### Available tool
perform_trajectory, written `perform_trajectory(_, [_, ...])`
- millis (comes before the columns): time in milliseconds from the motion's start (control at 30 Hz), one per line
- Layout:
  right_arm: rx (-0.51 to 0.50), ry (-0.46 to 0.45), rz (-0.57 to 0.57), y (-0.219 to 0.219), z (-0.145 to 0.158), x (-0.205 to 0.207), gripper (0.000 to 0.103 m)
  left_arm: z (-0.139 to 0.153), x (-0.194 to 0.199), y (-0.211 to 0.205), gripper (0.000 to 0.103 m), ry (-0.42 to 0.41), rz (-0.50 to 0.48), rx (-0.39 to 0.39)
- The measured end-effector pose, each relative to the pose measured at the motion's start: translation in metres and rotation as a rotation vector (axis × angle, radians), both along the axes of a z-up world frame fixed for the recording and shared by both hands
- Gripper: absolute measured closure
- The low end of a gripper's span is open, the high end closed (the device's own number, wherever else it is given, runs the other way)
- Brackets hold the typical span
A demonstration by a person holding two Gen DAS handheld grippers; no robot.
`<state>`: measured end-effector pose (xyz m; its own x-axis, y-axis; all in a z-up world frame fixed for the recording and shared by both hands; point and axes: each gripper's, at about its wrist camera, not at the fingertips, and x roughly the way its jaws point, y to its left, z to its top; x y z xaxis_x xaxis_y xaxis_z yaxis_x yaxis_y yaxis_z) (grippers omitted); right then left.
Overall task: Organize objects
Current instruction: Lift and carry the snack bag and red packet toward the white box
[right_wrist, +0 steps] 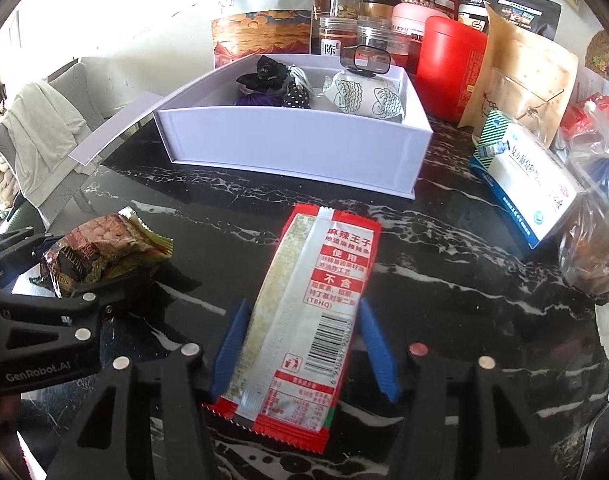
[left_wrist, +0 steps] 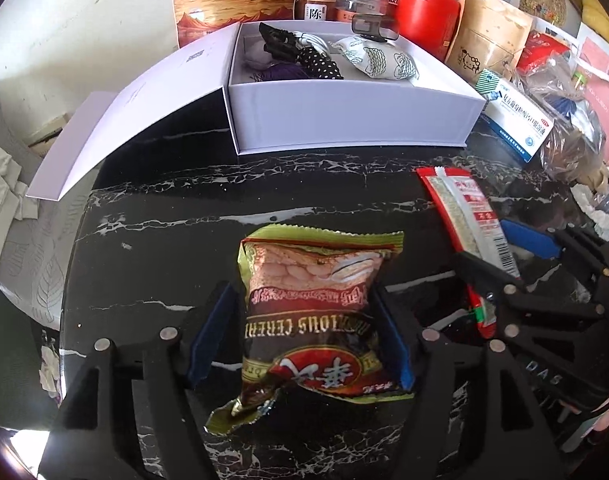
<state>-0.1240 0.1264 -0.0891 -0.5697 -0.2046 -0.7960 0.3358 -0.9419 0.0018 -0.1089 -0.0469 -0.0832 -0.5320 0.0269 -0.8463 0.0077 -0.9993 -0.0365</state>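
The box (left_wrist: 344, 116), ahead of both grippers, already held several items; two packets were left outside, so the task looked partly done. The left gripper (left_wrist: 300, 336) pinched the cereal bag (left_wrist: 316, 312). The right gripper (right_wrist: 304, 344) flanked the red packet (right_wrist: 304, 320), whether squeezing I couldn't tell. Both packets' long axes pointed toward the box.

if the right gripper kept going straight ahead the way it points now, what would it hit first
Probably the near wall of the white box. The right gripper straddles the red snack packet, with bare black marble table between it and the box; its height above the table is unclear.
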Motion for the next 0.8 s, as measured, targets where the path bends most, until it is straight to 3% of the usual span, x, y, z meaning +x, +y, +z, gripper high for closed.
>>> perform_trajectory(100, [-0.017, 0.004, 0.015, 0.005, 0.000, 0.006, 0.049, 0.000, 0.003, 0.004, 0.038, 0.008, 0.004, -0.017])
perform_trajectory(167, [-0.031, -0.002, 0.021, 0.009, 0.001, 0.010, 0.050, 0.002, 0.006, 0.005, 0.053, 0.010, -0.003, -0.009])
perform_trajectory(500, [-0.112, -0.024, 0.042, 0.024, 0.009, 0.034, 0.052, 0.007, 0.015, 0.009, 0.059, -0.037, -0.012, 0.070])
perform_trajectory(800, [-0.124, 0.017, 0.046, 0.034, 0.024, 0.061, 0.053, 0.023, 0.036, 0.023, 0.060, -0.007, -0.024, 0.053])
